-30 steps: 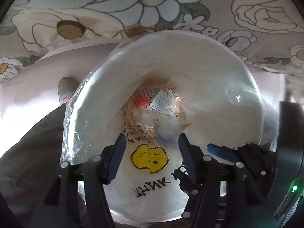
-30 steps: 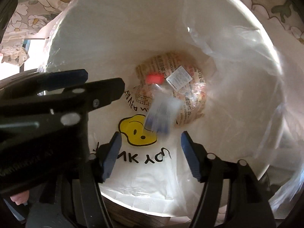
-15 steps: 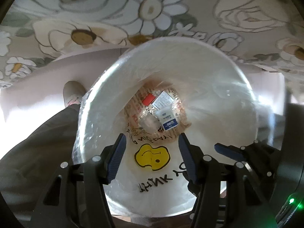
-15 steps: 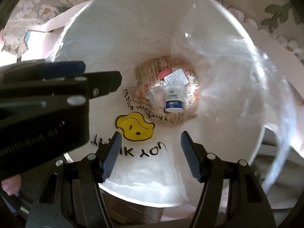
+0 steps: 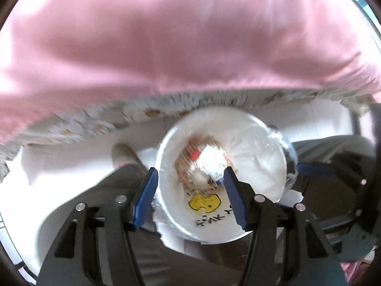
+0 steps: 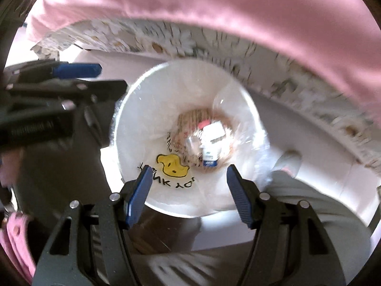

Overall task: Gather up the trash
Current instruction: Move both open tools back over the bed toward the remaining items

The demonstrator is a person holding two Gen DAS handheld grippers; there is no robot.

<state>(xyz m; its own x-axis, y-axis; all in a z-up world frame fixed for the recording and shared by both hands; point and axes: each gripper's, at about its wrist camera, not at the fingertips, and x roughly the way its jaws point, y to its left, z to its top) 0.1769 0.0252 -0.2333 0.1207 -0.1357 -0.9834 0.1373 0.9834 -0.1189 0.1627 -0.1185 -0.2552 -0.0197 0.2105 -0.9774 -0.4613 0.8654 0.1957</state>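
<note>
the flower cloth looks smeared, so you can't make out its flowers. the trash deep in the bin is too blurry to name. your shoe is half hidden behind the bin's rim.

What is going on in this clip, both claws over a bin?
A person holds two claws above a white bin lined with a plastic bag that has a yellow smiley print. Both the left claw and the right claw are open and empty, pointing down into it. At the bottom lie trash pieces, among them a small white and blue bottle and printed paper wrapping. A pink cloth covers the surface beside the bin.
</note>
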